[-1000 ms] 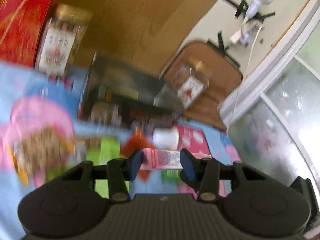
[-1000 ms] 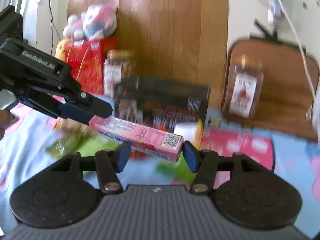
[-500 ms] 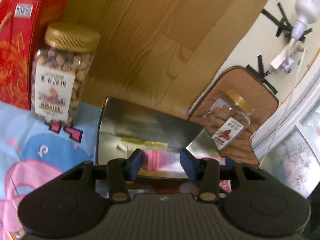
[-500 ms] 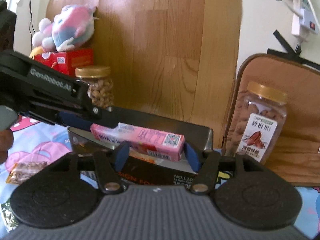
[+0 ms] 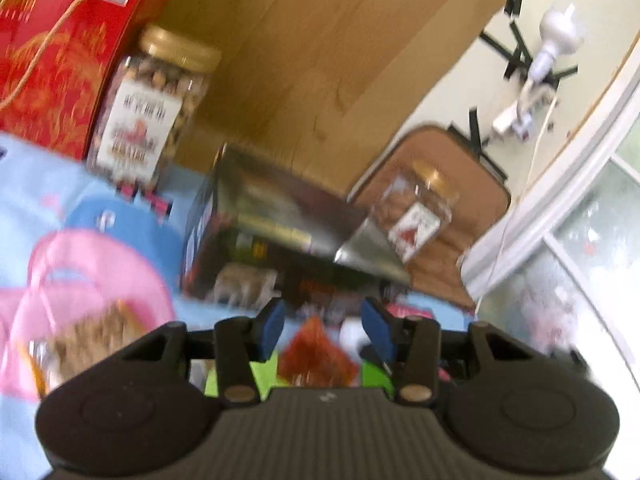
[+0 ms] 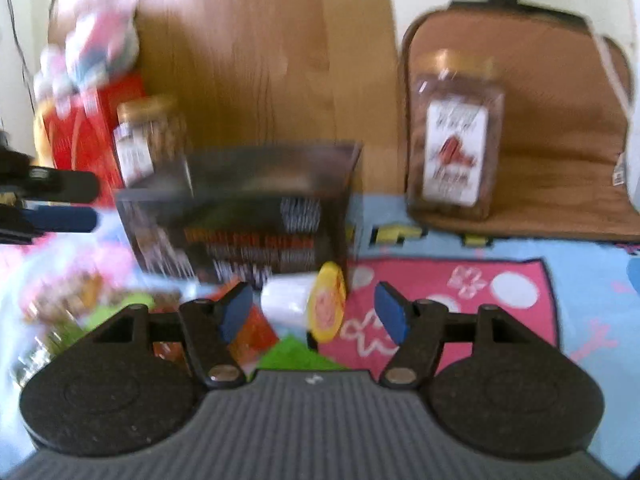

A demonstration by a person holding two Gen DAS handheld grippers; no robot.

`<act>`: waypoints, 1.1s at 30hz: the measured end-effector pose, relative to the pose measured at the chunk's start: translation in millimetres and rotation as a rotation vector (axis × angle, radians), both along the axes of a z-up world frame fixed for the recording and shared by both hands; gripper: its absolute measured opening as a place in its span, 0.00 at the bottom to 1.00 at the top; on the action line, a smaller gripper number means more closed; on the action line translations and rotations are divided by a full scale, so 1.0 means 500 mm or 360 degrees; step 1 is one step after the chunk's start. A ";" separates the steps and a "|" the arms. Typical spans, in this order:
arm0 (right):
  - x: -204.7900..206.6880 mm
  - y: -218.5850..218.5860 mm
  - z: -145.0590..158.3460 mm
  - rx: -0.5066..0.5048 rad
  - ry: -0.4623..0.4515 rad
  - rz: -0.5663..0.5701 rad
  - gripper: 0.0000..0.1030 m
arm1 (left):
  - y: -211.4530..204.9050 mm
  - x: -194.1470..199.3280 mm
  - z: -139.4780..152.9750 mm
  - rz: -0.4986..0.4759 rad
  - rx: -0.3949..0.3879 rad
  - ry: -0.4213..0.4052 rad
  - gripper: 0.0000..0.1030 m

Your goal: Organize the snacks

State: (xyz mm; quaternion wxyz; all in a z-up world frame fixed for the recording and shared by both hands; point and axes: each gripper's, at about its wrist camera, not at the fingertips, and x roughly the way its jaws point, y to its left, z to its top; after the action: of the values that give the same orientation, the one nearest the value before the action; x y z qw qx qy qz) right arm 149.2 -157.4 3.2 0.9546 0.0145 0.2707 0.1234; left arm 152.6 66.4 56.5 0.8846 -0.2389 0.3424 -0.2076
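Snacks [image 6: 256, 332] lie loose on the cartoon blanket [image 6: 580, 280] before the dark open-topped box [image 6: 248, 224]; the step is choosing the next.
Left gripper [image 5: 323, 330] and right gripper [image 6: 316, 312] both stand apart, empty; I judge the right should close on the yellow-capped white bottle [image 6: 308, 306] just ahead.

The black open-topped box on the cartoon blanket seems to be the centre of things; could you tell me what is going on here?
A person holding a gripper in each hand is sorting snacks into the black open-topped box. Both the left gripper and the right gripper are open and empty; the right one's jaws have just been opening. A white tub with a yellow lid, lying on its side, and a red snack packet lie loose on the blue cartoon blanket. Two nut jars stand behind.
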 end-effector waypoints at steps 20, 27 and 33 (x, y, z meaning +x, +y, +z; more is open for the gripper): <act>-0.185 0.079 -0.009 0.0016 0.0062 0.0479 0.57 | -0.057 -0.117 -0.052 -0.0370 0.0027 0.0136 0.47; -0.208 0.064 -0.016 0.0057 0.0070 0.0416 0.66 | -0.078 -0.136 -0.068 -0.0368 0.0106 0.0165 0.50; -0.239 0.062 -0.023 0.0003 0.0032 0.0409 0.67 | -0.087 -0.141 -0.082 -0.0378 0.0112 0.0209 0.50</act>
State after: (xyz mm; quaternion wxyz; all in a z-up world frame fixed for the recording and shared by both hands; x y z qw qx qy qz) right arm 29.9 -126.1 -8.3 0.9281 -0.0183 0.2799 0.2449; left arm 82.3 22.6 15.4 0.8373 -0.1788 0.4325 -0.2826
